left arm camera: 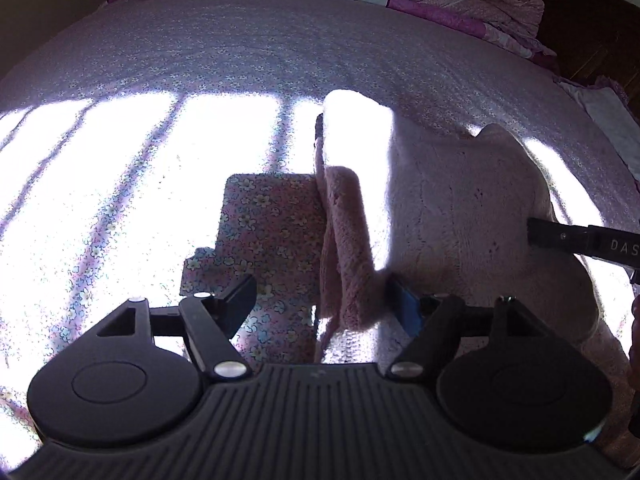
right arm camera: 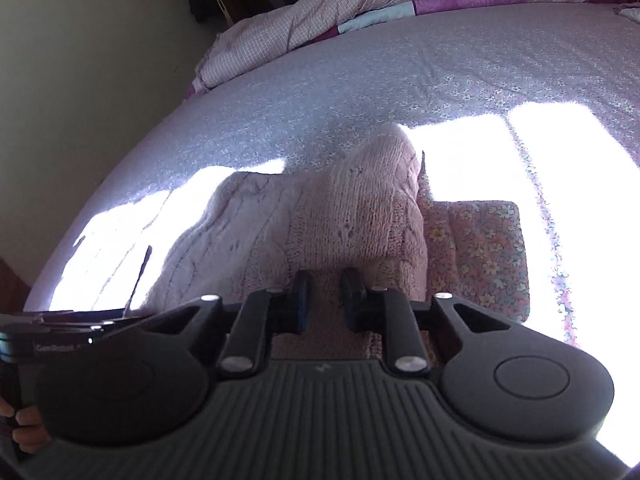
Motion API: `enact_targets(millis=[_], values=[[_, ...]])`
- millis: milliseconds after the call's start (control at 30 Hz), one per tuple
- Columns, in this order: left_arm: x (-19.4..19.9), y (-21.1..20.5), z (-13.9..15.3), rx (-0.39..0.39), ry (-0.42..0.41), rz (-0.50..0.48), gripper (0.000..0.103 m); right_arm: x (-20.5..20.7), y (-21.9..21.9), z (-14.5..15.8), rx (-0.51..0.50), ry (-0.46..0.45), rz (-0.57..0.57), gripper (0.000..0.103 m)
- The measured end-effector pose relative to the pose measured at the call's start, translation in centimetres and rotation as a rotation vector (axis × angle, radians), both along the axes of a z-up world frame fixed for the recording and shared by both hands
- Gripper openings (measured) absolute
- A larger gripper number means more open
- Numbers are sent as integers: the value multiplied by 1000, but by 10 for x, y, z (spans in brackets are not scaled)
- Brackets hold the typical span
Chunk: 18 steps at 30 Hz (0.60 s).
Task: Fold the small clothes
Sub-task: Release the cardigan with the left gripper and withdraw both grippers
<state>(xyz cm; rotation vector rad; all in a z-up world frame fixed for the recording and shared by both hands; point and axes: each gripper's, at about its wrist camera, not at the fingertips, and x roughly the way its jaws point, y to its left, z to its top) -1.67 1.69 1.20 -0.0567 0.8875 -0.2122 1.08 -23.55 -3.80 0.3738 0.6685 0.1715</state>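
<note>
Pink knit sweater [right arm camera: 320,216] on your bed [right arm camera: 360,72], your right tongs [right arm camera: 323,300] pinching its hem, your left tongs [left arm camera: 320,304] spread around a lifted fold; floral garment [left arm camera: 272,220] just beside

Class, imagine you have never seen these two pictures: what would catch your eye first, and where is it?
Blazing window-shaped sun patches across the flowered bedsheet. Next, the pink knitted sweater mid-bed, beside a small folded floral cloth. A rumpled quilt lies along the far edge.

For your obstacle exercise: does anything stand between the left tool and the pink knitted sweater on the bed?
Nothing visible does. The left tool stands open around the pink knitted sweater's raised folded edge. The folded floral garment lies beside it, left of that edge.
</note>
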Motion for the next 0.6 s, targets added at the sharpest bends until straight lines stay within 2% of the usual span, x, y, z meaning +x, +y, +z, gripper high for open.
enact_targets(millis=[167,233,300,433,500,600], values=[[-12,-12,9,42,-21,7,79,-14,4,11,-31,-9,-21,24],[-22,-19,15,44,-21,2,80,-24,2,16,-22,-16,-36,29],[-33,-21,18,46,-15,3,86,-35,2,20,-11,-23,-47,43],[-54,-31,19,57,-35,9,95,-61,9,25,-35,-40,-57,57],[-64,-35,19,62,-38,17,97,-73,13,26,-56,-53,-77,68],[-76,-41,19,74,-37,20,98,-89,18,23,-88,-55,-99,71]])
